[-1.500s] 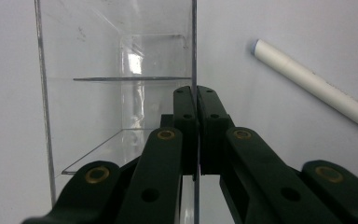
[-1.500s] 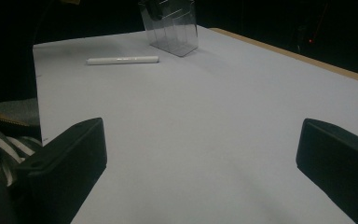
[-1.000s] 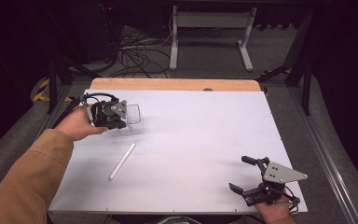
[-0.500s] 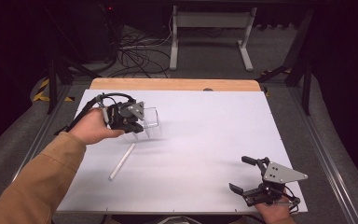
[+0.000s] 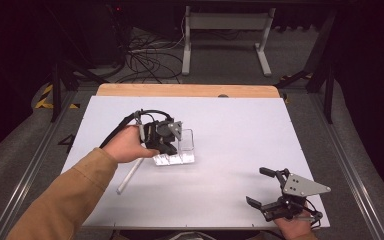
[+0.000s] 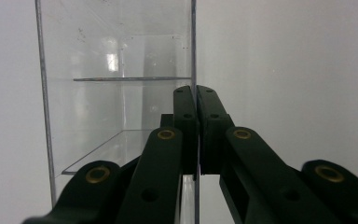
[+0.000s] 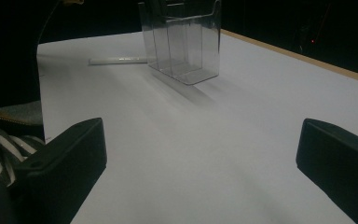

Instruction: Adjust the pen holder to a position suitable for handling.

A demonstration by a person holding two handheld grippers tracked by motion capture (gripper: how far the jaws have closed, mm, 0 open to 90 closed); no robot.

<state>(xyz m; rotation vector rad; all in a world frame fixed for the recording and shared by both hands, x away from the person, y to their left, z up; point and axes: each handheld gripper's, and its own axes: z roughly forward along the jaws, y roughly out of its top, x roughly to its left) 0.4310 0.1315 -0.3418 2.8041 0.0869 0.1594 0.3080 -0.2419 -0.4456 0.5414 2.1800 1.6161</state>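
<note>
Two claws in frame. Left claw (image 5: 172, 137) is pinched onto one side wall of the clear acrylic holder (image 5: 180, 150); in the left gripper view the jaws are pressed together with the thin transparent wall (image 6: 196, 70) running between them. Right claw (image 5: 267, 192) rests at the near right corner of the tabletop (image 5: 240, 130), jaws spread wide, nothing between them.

Change since one second ago: holder and left claw were at the far left part of the tabletop; over the last two earlier frames they travelled rightward and toward the person. Holder now sits left of centre, just beside the far end of the white pen (image 5: 130, 175), which has kept its place and diagonal lie.

Whether the holder base is resting on the surface or slightly lifted: cannot tell; in the right gripper view it looks upright with a shadow at its foot (image 7: 182, 51).

Judgement: holder is being repositioned toward the working area near the pen. Likely next step is release, then pen pickup. Pen not yet touched.
</note>
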